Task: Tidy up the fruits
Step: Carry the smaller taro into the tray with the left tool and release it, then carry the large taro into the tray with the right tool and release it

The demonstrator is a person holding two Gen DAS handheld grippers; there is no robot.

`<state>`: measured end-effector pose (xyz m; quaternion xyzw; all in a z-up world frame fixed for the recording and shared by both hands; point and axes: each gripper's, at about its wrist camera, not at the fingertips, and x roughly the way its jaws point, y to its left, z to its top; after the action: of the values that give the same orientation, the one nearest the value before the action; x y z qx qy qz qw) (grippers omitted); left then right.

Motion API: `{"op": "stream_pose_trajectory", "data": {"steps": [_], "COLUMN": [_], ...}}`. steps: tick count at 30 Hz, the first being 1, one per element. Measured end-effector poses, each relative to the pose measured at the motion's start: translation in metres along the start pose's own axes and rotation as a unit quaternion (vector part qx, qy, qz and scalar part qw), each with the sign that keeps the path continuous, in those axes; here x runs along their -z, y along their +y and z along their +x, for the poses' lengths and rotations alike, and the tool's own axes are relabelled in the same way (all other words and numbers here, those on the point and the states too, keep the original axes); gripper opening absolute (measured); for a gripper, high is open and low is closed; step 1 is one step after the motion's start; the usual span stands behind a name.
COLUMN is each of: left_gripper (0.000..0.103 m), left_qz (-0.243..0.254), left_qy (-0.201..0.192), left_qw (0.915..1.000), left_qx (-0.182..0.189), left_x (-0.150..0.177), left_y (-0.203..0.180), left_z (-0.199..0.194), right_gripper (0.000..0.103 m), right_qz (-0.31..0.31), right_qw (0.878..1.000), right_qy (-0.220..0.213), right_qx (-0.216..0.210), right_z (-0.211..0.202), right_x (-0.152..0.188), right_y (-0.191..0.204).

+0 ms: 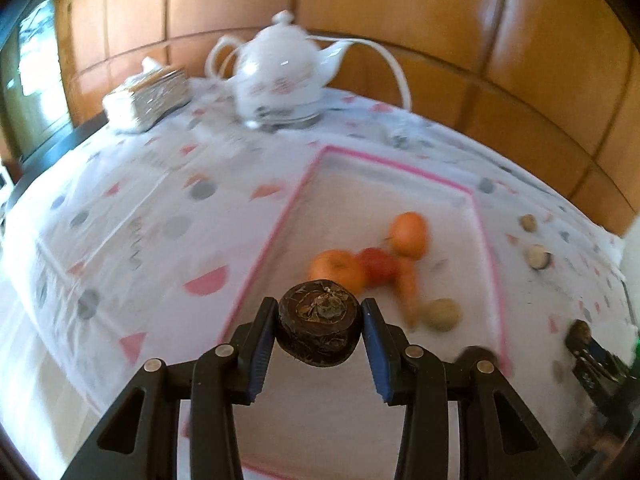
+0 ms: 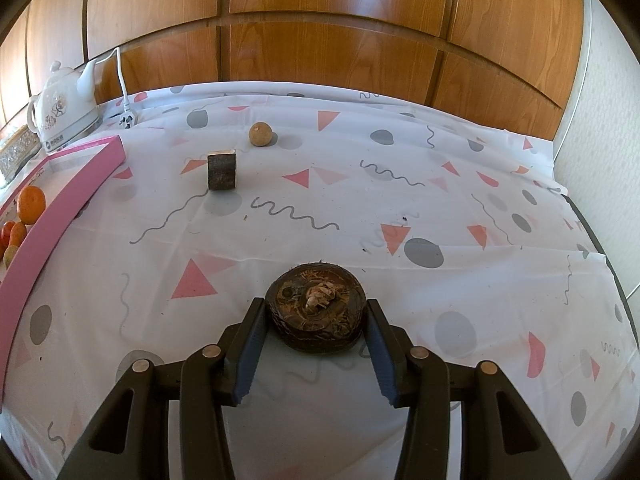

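My left gripper [image 1: 320,330] is shut on a dark brown water chestnut [image 1: 319,330], held above the near part of the pink-rimmed white tray [image 1: 260,256]. In the tray lie an orange [image 1: 408,234], a second orange fruit [image 1: 338,270], a red fruit [image 1: 378,266], a carrot [image 1: 408,288] and a pale round fruit [image 1: 442,314]. My right gripper [image 2: 316,314] is shut on another water chestnut [image 2: 316,312] that rests on the patterned tablecloth [image 2: 400,208], right of the tray's pink rim [image 2: 60,208].
On the cloth beyond the right gripper lie a cut dark chunk [image 2: 222,170] and a tan round fruit [image 2: 261,133]. A white kettle [image 1: 280,76] with its cord and a wrapped stack [image 1: 148,98] stand at the back. Wooden panels rise behind the table.
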<state>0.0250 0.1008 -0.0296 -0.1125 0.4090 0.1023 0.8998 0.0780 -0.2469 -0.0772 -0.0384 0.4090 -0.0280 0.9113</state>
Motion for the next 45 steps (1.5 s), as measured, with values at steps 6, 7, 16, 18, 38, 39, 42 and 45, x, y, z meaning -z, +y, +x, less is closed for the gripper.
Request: {"op": "stream_pose_trajectory", "data": {"steps": [6, 7, 16, 18, 38, 39, 42, 45], "left_gripper": [0.042, 0.042, 0.043, 0.043, 0.052, 0.052, 0.052, 0.052], "left_qz": [-0.001, 0.0, 0.02, 0.023, 0.028, 0.028, 0.026, 0.026], "left_qy": [0.01, 0.012, 0.024, 0.025, -0.011, -0.012, -0.013, -0.014], "left_qw": [0.9999, 0.9999, 0.9995, 0.9994, 0.9993, 0.9993, 0.9993, 0.9993], "left_qx": [-0.007, -0.005, 0.007, 0.007, 0.022, 0.022, 0.023, 0.023], "left_x": [0.005, 0.005, 0.008, 0.009, 0.007, 0.007, 0.007, 0.007], "left_y": [0.005, 0.003, -0.018, -0.02, -0.022, -0.022, -0.022, -0.021], "left_z": [0.007, 0.009, 0.02, 0.022, -0.005, -0.006, -0.007, -0.008], "right_gripper": [0.049, 0.049, 0.049, 0.049, 0.048, 0.048, 0.048, 0.048], "right_qz": [0.0, 0.0, -0.001, -0.002, -0.011, -0.009, -0.008, -0.016], "right_qw": [1.0, 1.0, 1.0, 1.0, 1.0, 1.0, 1.0, 0.998], "right_qy": [0.0, 0.0, 0.001, 0.001, 0.013, 0.014, 0.021, 0.021], "right_qx": [0.0, 0.0, 0.001, 0.001, 0.009, 0.001, -0.022, -0.054], "right_z": [0.0, 0.0, 0.0, 0.0, -0.003, -0.004, -0.005, -0.012], "right_x": [0.0, 0.0, 0.0, 0.0, -0.006, -0.007, -0.011, -0.017], "right_y": [0.0, 0.0, 0.0, 0.001, 0.007, 0.008, 0.015, 0.033]}}
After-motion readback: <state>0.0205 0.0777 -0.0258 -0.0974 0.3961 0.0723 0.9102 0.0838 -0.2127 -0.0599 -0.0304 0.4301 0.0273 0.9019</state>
